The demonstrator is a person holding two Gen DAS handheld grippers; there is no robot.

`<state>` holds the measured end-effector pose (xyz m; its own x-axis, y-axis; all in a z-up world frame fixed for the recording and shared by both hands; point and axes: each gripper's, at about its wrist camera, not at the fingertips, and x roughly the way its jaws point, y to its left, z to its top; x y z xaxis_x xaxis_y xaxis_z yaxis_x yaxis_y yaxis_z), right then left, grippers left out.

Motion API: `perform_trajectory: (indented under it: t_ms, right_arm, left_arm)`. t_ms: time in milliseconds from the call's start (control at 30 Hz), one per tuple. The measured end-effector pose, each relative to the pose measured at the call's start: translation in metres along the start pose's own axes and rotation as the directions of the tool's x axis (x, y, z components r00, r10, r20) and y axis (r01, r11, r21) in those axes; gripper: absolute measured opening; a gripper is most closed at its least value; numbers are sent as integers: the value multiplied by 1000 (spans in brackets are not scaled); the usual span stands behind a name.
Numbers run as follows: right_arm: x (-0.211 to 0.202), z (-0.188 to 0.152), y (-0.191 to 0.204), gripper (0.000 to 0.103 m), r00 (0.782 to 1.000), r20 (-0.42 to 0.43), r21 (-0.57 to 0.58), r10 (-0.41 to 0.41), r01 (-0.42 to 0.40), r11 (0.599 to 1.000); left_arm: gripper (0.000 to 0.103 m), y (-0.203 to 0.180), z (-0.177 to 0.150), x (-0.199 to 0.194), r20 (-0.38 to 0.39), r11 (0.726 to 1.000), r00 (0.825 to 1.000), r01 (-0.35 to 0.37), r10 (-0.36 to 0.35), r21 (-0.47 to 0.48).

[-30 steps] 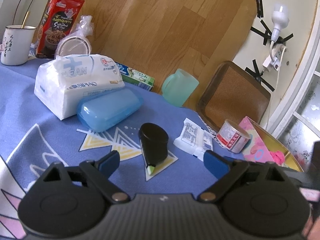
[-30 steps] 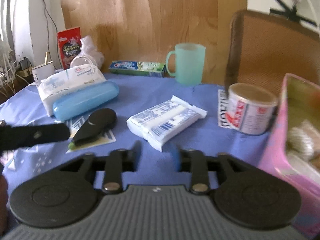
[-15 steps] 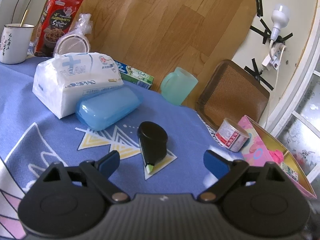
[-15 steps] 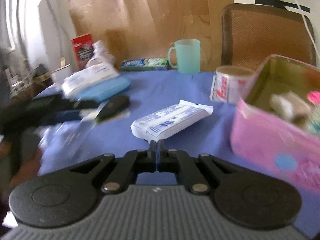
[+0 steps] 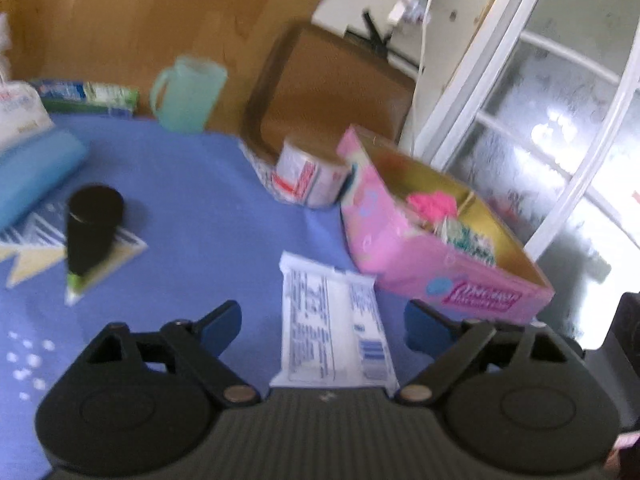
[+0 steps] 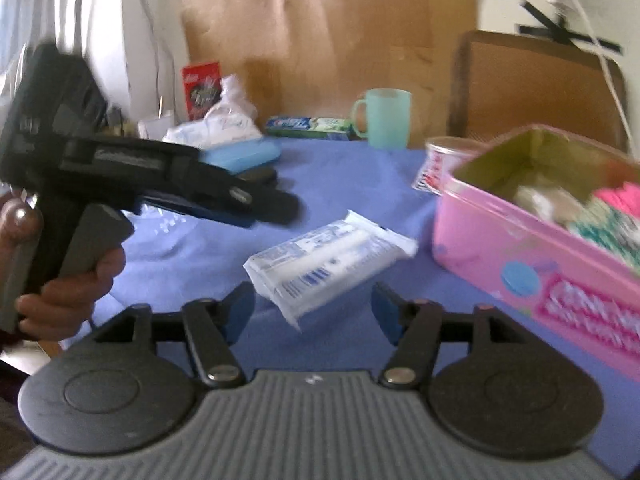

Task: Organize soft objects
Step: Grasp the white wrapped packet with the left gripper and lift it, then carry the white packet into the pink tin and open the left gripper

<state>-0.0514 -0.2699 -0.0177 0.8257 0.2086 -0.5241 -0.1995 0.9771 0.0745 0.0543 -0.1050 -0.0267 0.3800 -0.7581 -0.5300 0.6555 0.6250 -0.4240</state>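
Moved: left claw swung over to the tissue pack, jaws narrowing, pack between, untouched.
Right claw: just reopened, released, pack in front.
Pack: on table, just beside pink box.
Risk: both claws crowd one pack; collision, or soft wrap slips.

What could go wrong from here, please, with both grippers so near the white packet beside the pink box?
Both grippers could collide: the left gripper and the right gripper each stand open around the same white packet, which lies on the blue cloth. The right jaws have just been opening, the left closing a little.

The packet looks soft, so a pinch at one end might let it sag or slip.

The pink box sits close, so a hasty lift could knock its wall.
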Motion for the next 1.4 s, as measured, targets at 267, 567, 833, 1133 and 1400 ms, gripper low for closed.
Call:
perform_trajectory:
  t_ms: [267,567,833,1133,1400]
  right_arm:
    - [14,8,15,37,997,68,-52,-30,34,998]
    - [-33,23,1,22,935,306,-86,-179,215,973]
    - [-54,-17,-30,51,969,201,28,-144,141,990]
    - [-61,-42,-51,57,952,147,177,-268,241,954]
    - [-42,-54,-54,59,975,71,136,-211,200,970]
  left_arm:
    - [67,-11,6,-12,14,1000,1000,13,-13,-14]
    - [66,-101,51,-2,80,964,985,131,-153,233]
    - [73,-63,59,8,42,994,994,94,-96,47]
    - [82,-72,41,47,-103,991,988,121,-115,51]
    - [73,-82,4,73,-238,990,965,127,-108,66]
